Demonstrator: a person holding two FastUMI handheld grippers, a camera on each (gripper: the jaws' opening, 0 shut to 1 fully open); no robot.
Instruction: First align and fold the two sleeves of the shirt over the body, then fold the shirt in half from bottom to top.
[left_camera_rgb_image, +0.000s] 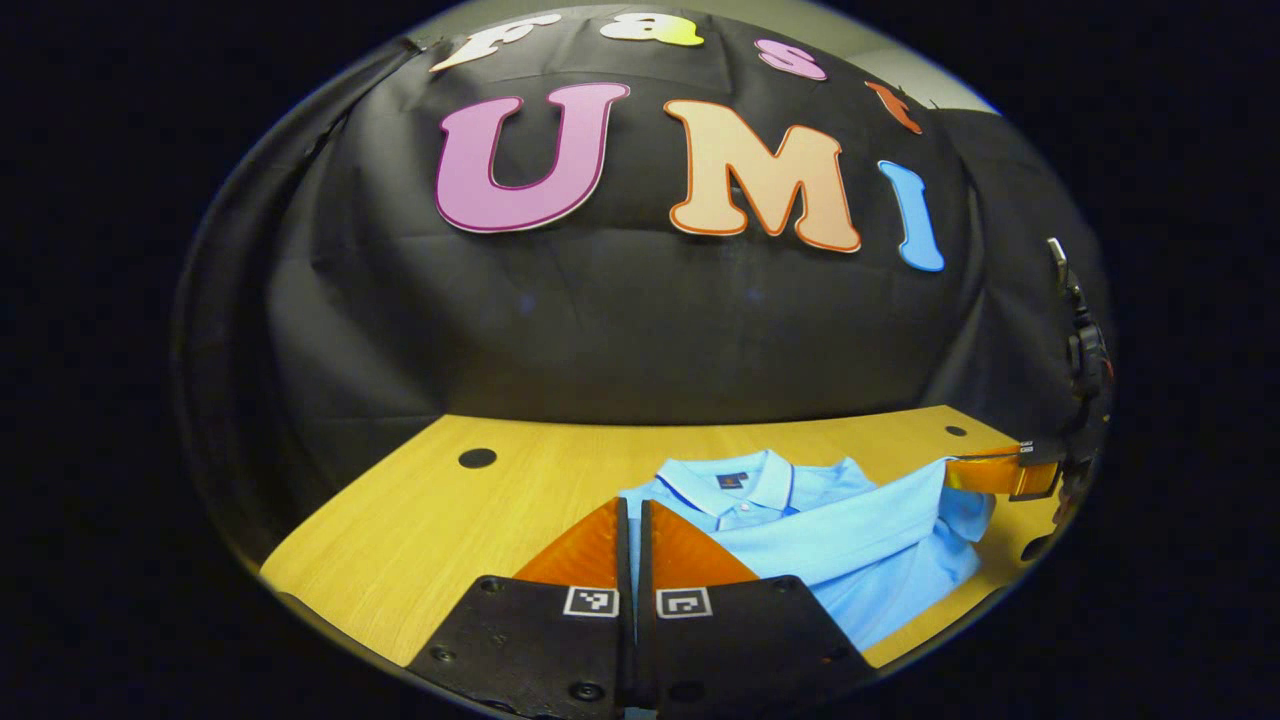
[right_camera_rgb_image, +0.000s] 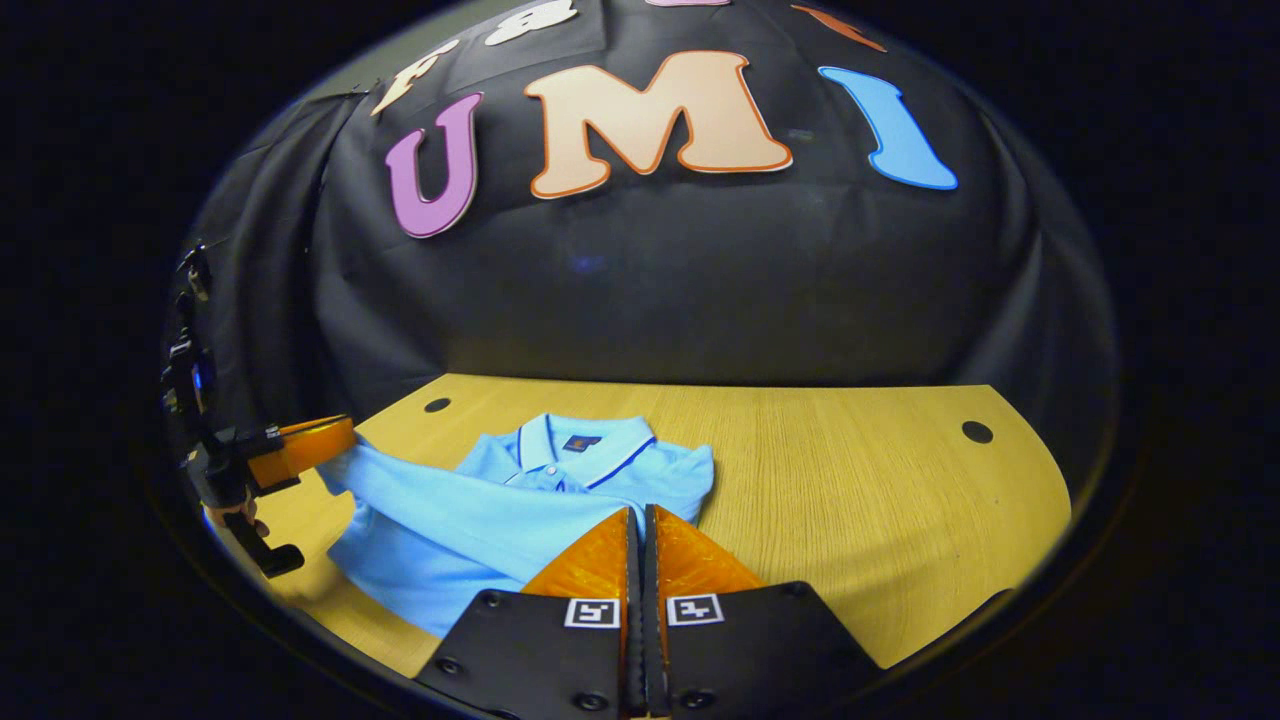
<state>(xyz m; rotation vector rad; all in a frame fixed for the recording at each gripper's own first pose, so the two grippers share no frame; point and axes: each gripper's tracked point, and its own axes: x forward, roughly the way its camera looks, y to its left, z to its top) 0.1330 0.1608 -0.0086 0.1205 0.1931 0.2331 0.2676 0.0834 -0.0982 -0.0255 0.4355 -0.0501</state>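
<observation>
Left gripper view: left gripper (left_camera_rgb_image: 634, 505) with jaws pressed together to a thin slit, tips at the near edge of a light-blue polo shirt (left_camera_rgb_image: 850, 540) spread on the wooden table (left_camera_rgb_image: 450, 530), collar toward the back wall; impossible to tell whether any cloth sits between them. Right gripper view: right gripper (right_camera_rgb_image: 637, 512) closed the same way at the shirt's other side, with what seems a sleeve (right_camera_rgb_image: 450, 495) slanting across the body. Probably light, soft, limp knit, quick to sag and crease, so better pinched at a cuff or hem corner and carried low.

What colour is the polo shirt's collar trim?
Light blue collar with dark and white edge stripes, clearest in the right gripper view.
</observation>
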